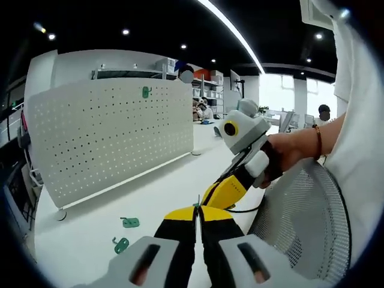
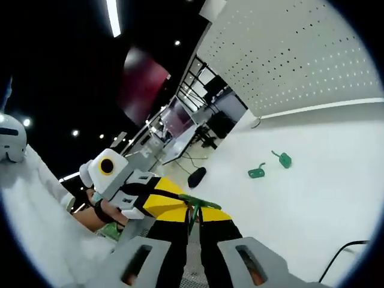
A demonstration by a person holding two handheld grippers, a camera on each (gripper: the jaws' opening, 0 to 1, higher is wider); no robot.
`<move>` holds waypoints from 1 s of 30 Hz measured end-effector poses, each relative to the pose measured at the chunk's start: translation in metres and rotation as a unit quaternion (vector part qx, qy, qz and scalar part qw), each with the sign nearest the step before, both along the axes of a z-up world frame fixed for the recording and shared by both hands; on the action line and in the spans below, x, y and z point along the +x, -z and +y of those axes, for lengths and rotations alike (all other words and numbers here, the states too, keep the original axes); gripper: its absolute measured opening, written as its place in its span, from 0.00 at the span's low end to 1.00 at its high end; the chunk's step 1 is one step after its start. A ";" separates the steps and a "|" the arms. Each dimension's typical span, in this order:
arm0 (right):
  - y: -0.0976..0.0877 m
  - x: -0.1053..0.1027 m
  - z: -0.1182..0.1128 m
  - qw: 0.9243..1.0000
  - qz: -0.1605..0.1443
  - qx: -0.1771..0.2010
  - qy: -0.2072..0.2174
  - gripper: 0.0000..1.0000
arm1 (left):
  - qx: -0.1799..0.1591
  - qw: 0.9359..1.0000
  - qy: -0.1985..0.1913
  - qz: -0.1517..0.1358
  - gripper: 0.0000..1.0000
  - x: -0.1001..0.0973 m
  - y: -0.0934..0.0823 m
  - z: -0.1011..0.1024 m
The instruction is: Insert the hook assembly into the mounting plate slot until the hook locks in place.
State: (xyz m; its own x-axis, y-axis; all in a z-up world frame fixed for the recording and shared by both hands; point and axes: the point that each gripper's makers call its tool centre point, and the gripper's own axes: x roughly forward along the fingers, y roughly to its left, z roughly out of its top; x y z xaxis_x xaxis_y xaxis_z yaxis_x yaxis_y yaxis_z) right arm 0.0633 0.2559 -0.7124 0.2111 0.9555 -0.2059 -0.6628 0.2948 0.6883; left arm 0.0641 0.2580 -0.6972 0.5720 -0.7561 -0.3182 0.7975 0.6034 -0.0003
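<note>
1. My left jaws (image 1: 198, 221) are pressed together on a thin green hook (image 1: 198, 203) — only its tip shows above the yellow-and-black pads.
2. My right jaws (image 2: 193, 223) pinch the same green hook (image 2: 198, 204) from the other side (the two grippers meet nose to nose).
3. The white perforated mounting plate (image 1: 114, 135) stands upright on the white surface (image 1: 174, 186) — one green piece (image 1: 146, 92) already hangs near its top edge.
4. Two loose green hooks (image 1: 129, 222) (image 1: 120, 245) lie on the surface, near the plate's foot.
</note>
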 end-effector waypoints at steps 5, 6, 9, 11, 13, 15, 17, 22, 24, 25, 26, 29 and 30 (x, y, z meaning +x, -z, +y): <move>0.002 -0.002 -0.001 1.000 -0.003 -0.009 -0.002 0.07 | 0.011 1.000 -0.004 0.015 0.02 0.000 0.006 0.001; 0.001 -0.002 -0.001 1.000 -0.012 -0.012 -0.001 0.08 | 0.013 1.000 -0.005 0.015 0.02 0.000 0.007 0.001; 0.000 -0.002 -0.001 1.000 -0.018 -0.014 0.000 0.12 | 0.017 1.000 -0.010 0.023 0.02 0.001 0.009 0.003; 0.000 -0.002 0.000 1.000 -0.021 -0.015 0.004 0.18 | 0.019 0.999 -0.020 0.034 0.02 0.004 0.011 0.005; 0.000 -0.002 0.001 0.999 -0.025 -0.019 0.008 0.23 | 0.025 0.998 -0.030 0.042 0.02 0.005 0.014 0.008; 0.001 -0.001 0.002 0.998 -0.053 -0.036 0.005 0.25 | 0.027 0.998 -0.042 0.049 0.02 0.007 0.017 0.011; 0.004 -0.003 0.003 0.997 -0.058 -0.044 -0.001 0.24 | 0.023 0.997 -0.045 0.059 0.02 0.006 0.019 0.012; 0.008 -0.006 0.006 0.996 -0.073 -0.060 -0.007 0.23 | 0.011 0.994 -0.075 0.076 0.02 0.010 0.021 0.018; 0.009 -0.006 0.006 0.994 -0.084 -0.070 -0.008 0.20 | 0.004 0.993 -0.083 0.084 0.02 0.010 0.022 0.020; 0.009 -0.005 0.007 0.992 -0.096 -0.076 -0.008 0.19 | -0.001 0.992 -0.087 0.090 0.02 0.010 0.022 0.020; 0.009 -0.005 0.007 0.992 -0.102 -0.077 -0.008 0.17 | -0.003 0.992 -0.088 0.092 0.02 0.010 0.022 0.020; 0.007 -0.003 0.009 0.992 -0.106 -0.072 -0.003 0.14 | -0.008 0.989 -0.106 0.101 0.02 0.012 0.023 0.023; 0.007 -0.004 0.010 0.992 -0.106 -0.074 -0.004 0.13 | -0.009 0.989 -0.110 0.103 0.02 0.013 0.023 0.024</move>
